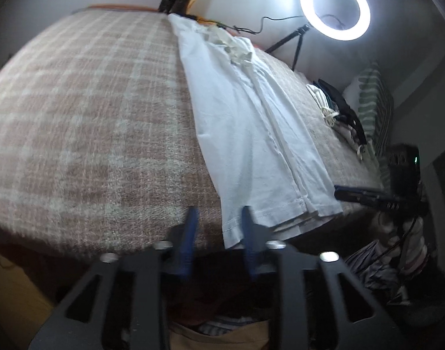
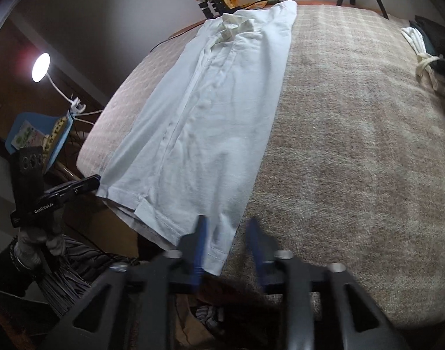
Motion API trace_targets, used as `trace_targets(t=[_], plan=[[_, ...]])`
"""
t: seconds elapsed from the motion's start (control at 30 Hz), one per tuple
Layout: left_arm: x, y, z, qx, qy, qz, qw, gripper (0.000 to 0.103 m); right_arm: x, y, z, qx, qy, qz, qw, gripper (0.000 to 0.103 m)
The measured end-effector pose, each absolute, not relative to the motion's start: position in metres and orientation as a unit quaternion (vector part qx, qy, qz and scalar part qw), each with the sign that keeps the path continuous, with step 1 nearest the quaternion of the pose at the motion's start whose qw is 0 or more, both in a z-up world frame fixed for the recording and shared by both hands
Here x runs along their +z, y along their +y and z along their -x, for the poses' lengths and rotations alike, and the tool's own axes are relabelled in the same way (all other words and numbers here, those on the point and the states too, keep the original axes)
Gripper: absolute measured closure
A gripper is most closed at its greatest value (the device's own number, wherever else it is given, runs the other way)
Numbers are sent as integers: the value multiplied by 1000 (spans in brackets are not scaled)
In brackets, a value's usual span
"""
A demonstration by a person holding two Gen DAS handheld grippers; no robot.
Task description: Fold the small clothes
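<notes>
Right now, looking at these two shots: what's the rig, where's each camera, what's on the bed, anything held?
No robot: a person holds a two-finger gripper in each hand, each with a wide-angle camera looking along its blue fingers. One picture is from the left gripper, the other from the right gripper; each also shows the other gripper off to the side. A white shirt, folded into a long strip, lies on a plaid blanket, hem toward the cameras. More clothes are piled to one side. Both grippers are open at the hem's corners; nothing is held.
</notes>
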State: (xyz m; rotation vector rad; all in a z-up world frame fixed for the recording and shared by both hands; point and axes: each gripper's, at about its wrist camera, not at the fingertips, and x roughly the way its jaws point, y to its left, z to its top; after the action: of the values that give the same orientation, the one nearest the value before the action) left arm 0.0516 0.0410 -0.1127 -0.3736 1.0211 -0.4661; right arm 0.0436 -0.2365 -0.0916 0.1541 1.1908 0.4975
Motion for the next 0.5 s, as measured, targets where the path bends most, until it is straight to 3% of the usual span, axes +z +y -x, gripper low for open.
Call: trace_targets(t=[0.1, 0.13, 0.17, 0.2, 0.27, 0.4, 0.5], plan=[[-118, 35, -55, -225, 491, 176, 823, 67, -95, -236, -40, 235, 558, -72, 792, 67], [-121, 32, -57, -234, 492, 181, 819, 71, -95, -234, -40, 236, 558, -64, 793, 70], [-122, 28, -58, -240, 485, 182, 821, 91, -94, -231, -39, 239, 558, -59, 792, 80], [-124, 25, -60, -246, 491, 178, 817, 100, -96, -228, -39, 245, 562, -58, 788, 91], [-117, 21, -59, -243, 482, 172, 824, 100, -97, -227, -38, 241, 563, -59, 789, 101], [-86, 24, -43, -244, 433, 145, 855, 100, -82, -234, -35, 253, 545, -75, 796, 102], [-101, 27, -45, -232, 459, 121, 849, 100, -89, -235, -37, 245, 555, -65, 792, 102]])
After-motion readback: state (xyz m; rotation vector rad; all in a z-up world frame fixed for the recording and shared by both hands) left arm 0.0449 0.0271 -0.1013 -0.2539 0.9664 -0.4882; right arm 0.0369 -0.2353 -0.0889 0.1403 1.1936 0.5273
